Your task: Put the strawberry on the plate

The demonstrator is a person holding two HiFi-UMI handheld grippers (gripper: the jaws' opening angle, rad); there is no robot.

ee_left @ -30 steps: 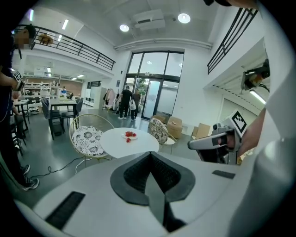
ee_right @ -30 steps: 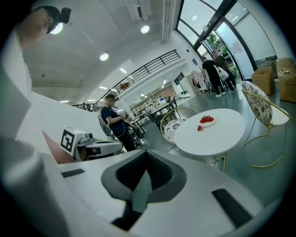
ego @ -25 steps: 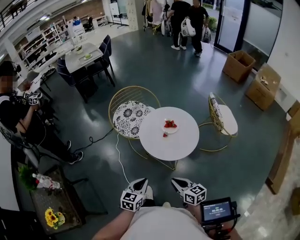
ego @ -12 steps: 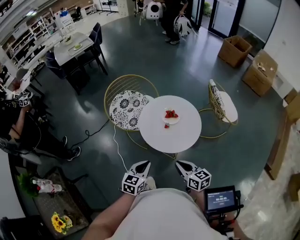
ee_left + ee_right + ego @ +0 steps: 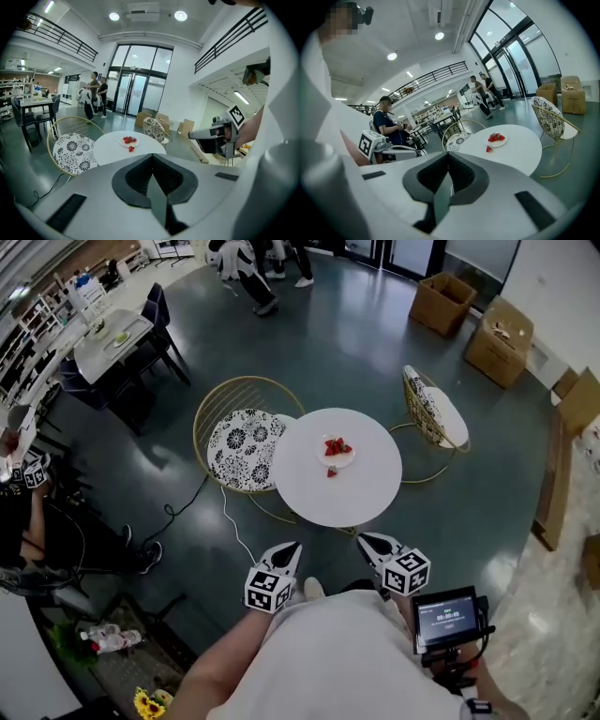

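Note:
A small white plate [image 5: 337, 452] with several strawberries sits near the middle of a round white table [image 5: 370, 493]. One loose strawberry [image 5: 331, 472] lies on the table just in front of the plate. Both grippers hang well short of the table, above the floor. My left gripper [image 5: 292, 547] and right gripper [image 5: 365, 540] are both shut and hold nothing. The left gripper view shows the plate [image 5: 129, 140] and loose strawberry [image 5: 131, 149] far beyond its jaws. The right gripper view shows the same plate [image 5: 497, 139] and strawberry [image 5: 488, 149], also far off.
A gold wire chair with a patterned cushion [image 5: 244, 448] stands left of the table, another [image 5: 433, 416] at its right. Cardboard boxes [image 5: 495, 341] sit at the back right. A seated person [image 5: 33, 521] is at far left. A small monitor [image 5: 448, 619] is by my right hand.
The table and plate have come closer and shifted up in the head view. Both grippers stay shut and empty. The people at the back have walked leftward.

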